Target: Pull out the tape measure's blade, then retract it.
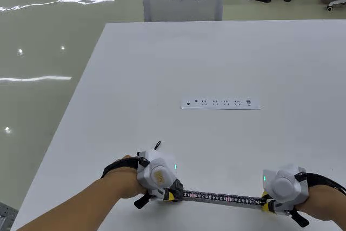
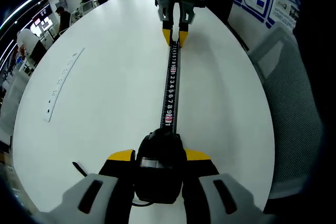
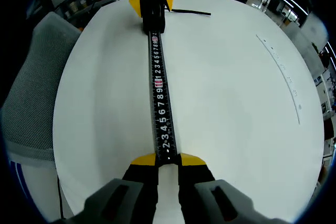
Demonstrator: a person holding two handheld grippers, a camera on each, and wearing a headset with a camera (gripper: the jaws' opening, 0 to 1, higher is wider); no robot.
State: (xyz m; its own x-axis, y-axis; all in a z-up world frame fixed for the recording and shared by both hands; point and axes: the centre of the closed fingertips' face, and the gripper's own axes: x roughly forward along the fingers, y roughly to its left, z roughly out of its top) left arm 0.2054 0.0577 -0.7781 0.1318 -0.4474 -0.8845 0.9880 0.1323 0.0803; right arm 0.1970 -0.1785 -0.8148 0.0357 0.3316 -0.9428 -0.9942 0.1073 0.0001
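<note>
tape measure case (image 2: 160,166): black, at near edge of white surface (image 1: 216,58), clamped in left tongs (image 2: 159,156)
blade (image 3: 160,93): out, straight, spans from case to right tongs (image 3: 167,159)
right tongs: pinched together on blade end
head view: power strip (image 1: 220,103) mid-surface, grey chair (image 1: 183,1) at far edge
right gripper view: black cord (image 3: 191,12) lying beside case

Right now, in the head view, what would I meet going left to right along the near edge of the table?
Left gripper, shut on the tape case → blade, pulled out flat along the table → right gripper, shut on the blade's end.
</note>
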